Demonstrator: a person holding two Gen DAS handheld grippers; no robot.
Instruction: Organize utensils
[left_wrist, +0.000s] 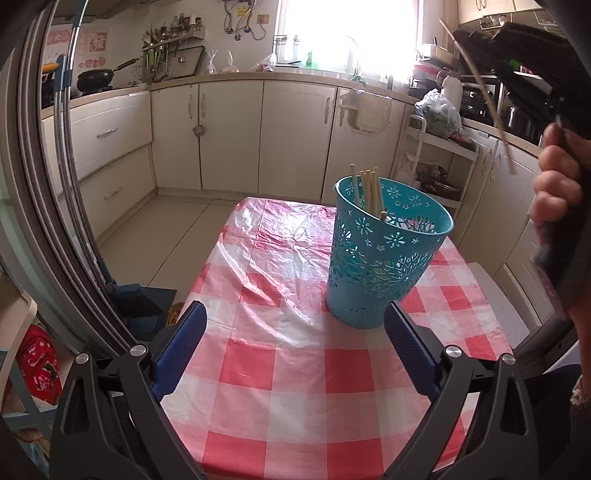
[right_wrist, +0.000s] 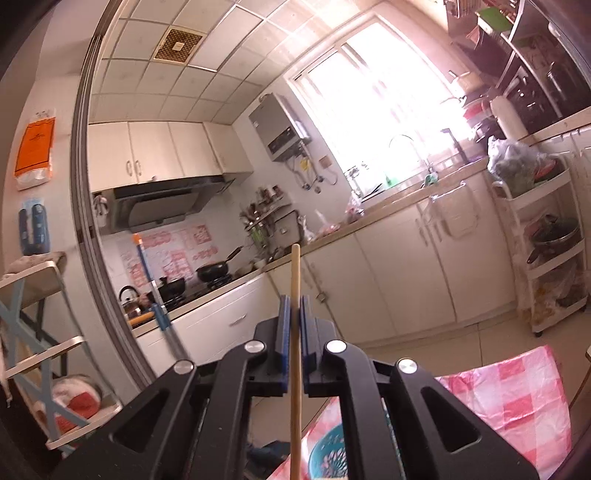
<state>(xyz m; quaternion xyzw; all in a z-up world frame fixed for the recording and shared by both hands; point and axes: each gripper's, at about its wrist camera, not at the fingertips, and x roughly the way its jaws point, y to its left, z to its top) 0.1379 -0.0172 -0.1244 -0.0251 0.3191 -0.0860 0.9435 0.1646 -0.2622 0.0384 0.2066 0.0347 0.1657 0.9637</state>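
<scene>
A teal perforated holder (left_wrist: 384, 254) stands upright on the red-and-white checked tablecloth (left_wrist: 288, 384), with several pale chopsticks (left_wrist: 369, 192) leaning inside it. My left gripper (left_wrist: 295, 350) hovers low in front of the holder, open, nothing between its blue fingers (left_wrist: 181, 350). My right gripper (right_wrist: 294, 314) is shut on a single wooden chopstick (right_wrist: 295, 273), which runs upright between the blue pads. In the left wrist view that gripper (left_wrist: 465, 48) is high at the upper right, held by a hand (left_wrist: 554, 184), the chopstick (left_wrist: 487, 110) slanting below it. The holder's rim (right_wrist: 325, 454) shows far below.
Cream kitchen cabinets (left_wrist: 229, 133) and a counter line the back. A white trolley (left_wrist: 432, 166) with bags and pots stands right of the table. A sliding door frame (left_wrist: 48, 184) is close on the left, with a dustpan (left_wrist: 140, 299) on the floor.
</scene>
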